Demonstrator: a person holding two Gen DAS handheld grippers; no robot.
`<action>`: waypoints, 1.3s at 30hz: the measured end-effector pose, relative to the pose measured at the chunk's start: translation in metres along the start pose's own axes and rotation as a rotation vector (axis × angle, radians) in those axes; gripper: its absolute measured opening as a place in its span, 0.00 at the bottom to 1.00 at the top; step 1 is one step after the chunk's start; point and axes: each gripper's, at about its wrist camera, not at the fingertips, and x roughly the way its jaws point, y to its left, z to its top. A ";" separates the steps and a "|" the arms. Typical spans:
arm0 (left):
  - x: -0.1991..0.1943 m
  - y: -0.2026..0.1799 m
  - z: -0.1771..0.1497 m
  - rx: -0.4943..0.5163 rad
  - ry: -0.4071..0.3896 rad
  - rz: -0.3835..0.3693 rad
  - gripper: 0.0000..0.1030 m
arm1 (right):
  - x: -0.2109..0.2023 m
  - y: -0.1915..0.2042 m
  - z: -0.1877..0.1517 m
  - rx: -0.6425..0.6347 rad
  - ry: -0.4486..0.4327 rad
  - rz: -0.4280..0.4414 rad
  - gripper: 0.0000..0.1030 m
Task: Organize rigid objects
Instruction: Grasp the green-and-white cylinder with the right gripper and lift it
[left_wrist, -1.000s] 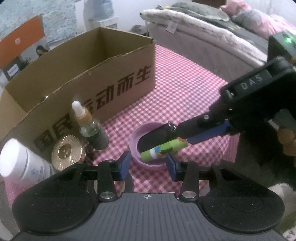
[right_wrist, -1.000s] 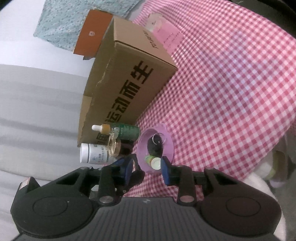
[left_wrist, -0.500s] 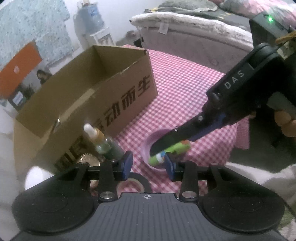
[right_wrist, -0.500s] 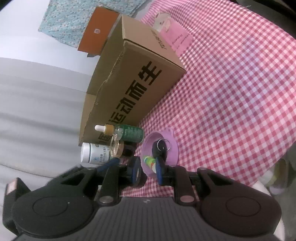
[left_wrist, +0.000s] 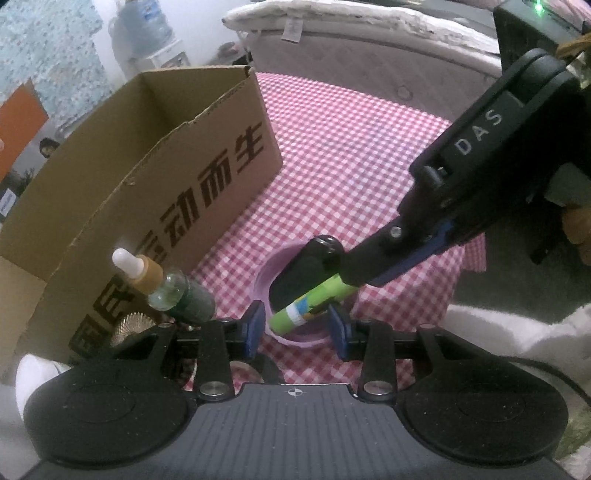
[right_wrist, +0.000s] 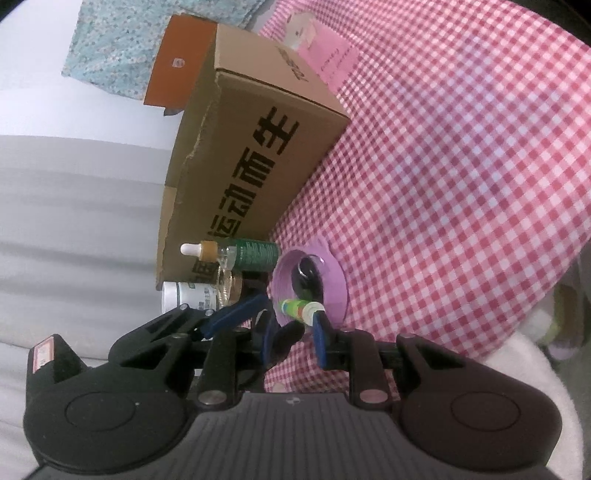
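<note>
Right gripper (right_wrist: 293, 326) opening around green tube (left_wrist: 314, 300) in purple cup (left_wrist: 263, 277); left gripper (left_wrist: 295, 328) part-open, empty. Risks tipping cup.

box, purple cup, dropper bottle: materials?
Box: brown corrugated cardboard, matte, ragged torn top edge. Purple cup: looks like plastic, smooth, thin wall, slight sheen. Dropper bottle: clear shoulder suggests glass or hard plastic; green label, tan collar, white bulb probably rubber.
</note>
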 end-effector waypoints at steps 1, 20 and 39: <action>-0.001 0.000 0.000 -0.007 -0.001 -0.006 0.36 | 0.000 0.000 0.001 -0.004 -0.004 -0.001 0.24; 0.002 -0.001 0.009 -0.066 0.012 -0.060 0.32 | 0.001 0.021 0.028 -0.049 -0.041 0.028 0.24; 0.008 -0.001 0.012 -0.071 0.007 0.004 0.14 | 0.015 0.021 0.026 -0.098 -0.059 0.012 0.23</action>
